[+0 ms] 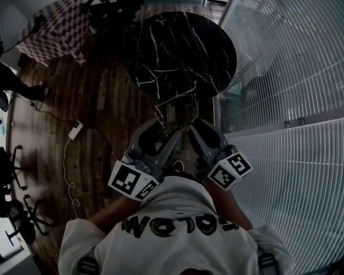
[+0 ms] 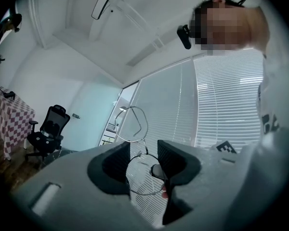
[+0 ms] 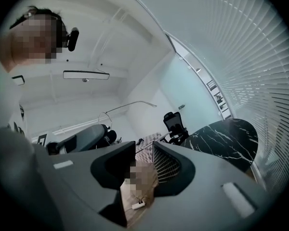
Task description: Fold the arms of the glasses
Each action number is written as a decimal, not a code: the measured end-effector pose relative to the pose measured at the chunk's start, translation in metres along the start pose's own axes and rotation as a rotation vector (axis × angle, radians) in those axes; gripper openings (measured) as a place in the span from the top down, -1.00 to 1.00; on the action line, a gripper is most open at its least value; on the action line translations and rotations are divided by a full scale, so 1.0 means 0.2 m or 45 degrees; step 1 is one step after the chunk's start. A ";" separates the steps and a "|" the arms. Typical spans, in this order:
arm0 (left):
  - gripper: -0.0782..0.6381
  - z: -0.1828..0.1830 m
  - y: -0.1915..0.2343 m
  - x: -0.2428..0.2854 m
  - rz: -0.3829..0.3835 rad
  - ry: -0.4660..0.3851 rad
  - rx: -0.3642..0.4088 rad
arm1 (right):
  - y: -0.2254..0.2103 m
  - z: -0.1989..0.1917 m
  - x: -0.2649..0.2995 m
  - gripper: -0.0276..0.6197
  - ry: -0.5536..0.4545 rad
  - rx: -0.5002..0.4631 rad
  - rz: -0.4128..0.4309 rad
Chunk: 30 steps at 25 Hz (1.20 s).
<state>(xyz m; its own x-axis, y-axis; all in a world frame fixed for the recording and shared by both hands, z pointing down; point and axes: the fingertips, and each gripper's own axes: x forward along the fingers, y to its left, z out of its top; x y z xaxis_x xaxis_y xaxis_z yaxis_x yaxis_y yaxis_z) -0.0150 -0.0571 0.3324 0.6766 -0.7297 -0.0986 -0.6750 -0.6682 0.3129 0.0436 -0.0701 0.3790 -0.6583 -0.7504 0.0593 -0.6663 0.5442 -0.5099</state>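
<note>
Thin wire-rimmed glasses [image 2: 143,174] hang in the air in front of me, and my left gripper [image 2: 144,159] is shut on the frame by one lens. The other lens ring [image 2: 133,124] sticks up beyond the jaws. In the head view the glasses [image 1: 175,100] show as fine wires above both grippers, over the near edge of the table. My right gripper [image 3: 144,153] stands open just to the right of the left gripper [image 3: 82,141]. One arm of the glasses [image 3: 132,105] reaches out sideways, and a thin wire runs past the right fingertips without being pinched.
A round black marble table [image 1: 180,50] stands just ahead on the wooden floor. Slatted blinds [image 1: 292,67] fill the right side. A checked-cloth table [image 1: 54,27] is at the far left, office chairs [image 1: 11,211] at the near left, and a power strip [image 1: 75,130] lies on the floor.
</note>
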 end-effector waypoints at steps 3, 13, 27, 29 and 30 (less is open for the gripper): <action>0.26 -0.01 0.01 0.01 -0.004 0.007 -0.007 | 0.00 0.00 0.00 0.62 0.002 -0.015 -0.003; 0.26 -0.05 -0.01 0.03 -0.035 0.039 -0.041 | 0.02 0.02 0.00 0.62 -0.009 -0.073 0.007; 0.26 -0.08 -0.04 0.03 -0.089 0.070 -0.094 | 0.07 0.04 -0.01 0.65 -0.027 -0.153 0.032; 0.26 -0.08 -0.05 0.03 -0.100 0.070 -0.100 | 0.09 0.04 -0.02 0.66 -0.032 -0.160 0.037; 0.26 -0.08 -0.05 0.02 -0.107 0.070 -0.106 | 0.09 0.05 -0.02 0.67 -0.035 -0.163 0.040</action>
<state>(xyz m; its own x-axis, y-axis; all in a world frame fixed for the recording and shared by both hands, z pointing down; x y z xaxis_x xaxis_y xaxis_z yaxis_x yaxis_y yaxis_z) 0.0000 -0.0516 0.3437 0.7463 -0.6612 -0.0764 -0.5902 -0.7105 0.3832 0.0371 -0.0610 0.3616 -0.6708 -0.7413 0.0206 -0.6859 0.6097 -0.3973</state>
